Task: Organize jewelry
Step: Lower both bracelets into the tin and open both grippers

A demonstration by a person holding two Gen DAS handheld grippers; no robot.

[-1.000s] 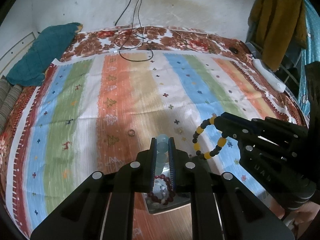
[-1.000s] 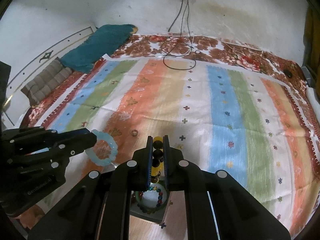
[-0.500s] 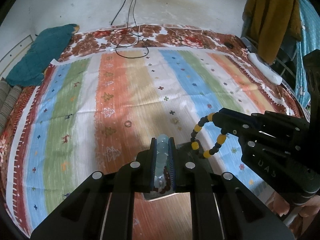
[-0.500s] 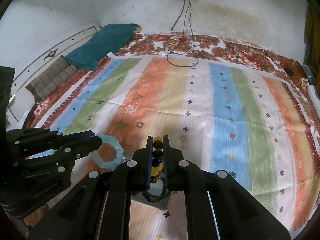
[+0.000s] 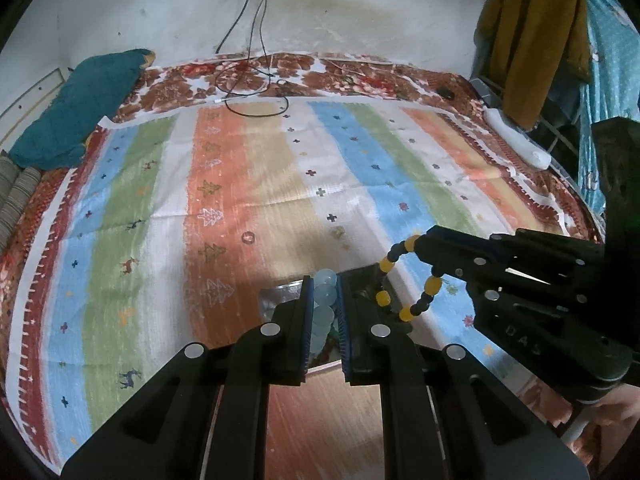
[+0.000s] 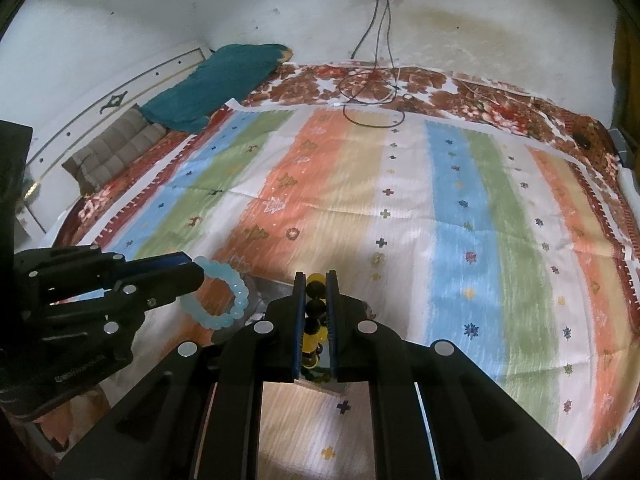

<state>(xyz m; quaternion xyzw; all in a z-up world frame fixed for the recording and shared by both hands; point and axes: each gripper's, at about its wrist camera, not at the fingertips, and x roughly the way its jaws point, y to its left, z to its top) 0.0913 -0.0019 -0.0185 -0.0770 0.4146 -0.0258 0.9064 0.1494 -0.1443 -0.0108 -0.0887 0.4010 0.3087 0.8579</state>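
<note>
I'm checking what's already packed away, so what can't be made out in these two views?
- Tray contents: left wrist view, hidden behind the left claw and its pale blue bracelet.
- Tray in right wrist view: mostly covered by the right claw gripping the yellow and black bracelet.
- Small ring on the blanket: too small for detail.

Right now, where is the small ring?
The ring lies loose on the orange stripe of the bedspread, ahead and left of the left tongs; in the right wrist view it sits ahead too.
</note>
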